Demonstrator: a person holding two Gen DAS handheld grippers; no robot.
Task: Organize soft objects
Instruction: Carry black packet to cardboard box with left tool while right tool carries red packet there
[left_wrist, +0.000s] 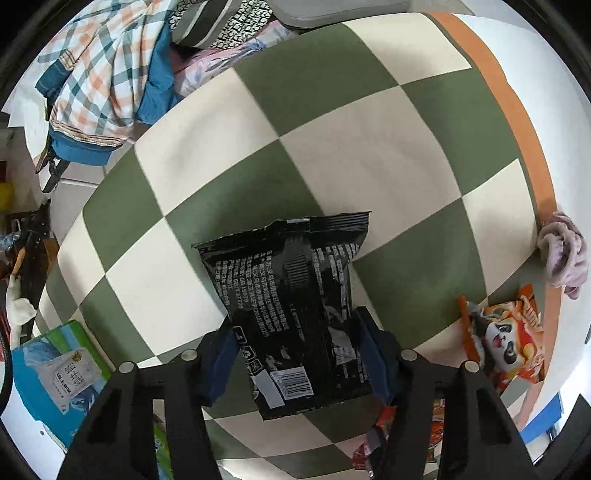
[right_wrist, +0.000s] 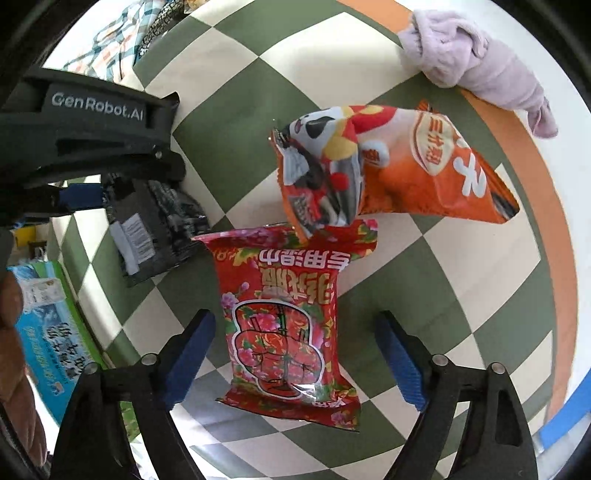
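Left tongs (left_wrist: 299, 354) are clamped on the black bag (left_wrist: 291, 310) mid-table (left_wrist: 332, 122), pads pinching its sides. Right tongs (right_wrist: 295, 354) stand apart, straddling the red bag (right_wrist: 284, 325) w/o touching. Risks: slick foil may slip out on lift; red bag's top overlaps the orange bag (right_wrist: 399, 170), so lifting could drag it toward the table edge.

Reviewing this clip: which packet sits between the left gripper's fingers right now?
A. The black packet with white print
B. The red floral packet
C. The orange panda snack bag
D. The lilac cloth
A: in the left wrist view, the blue pads of the left gripper press on both sides of the black packet, while the red floral packet lies between the right gripper's open fingers.
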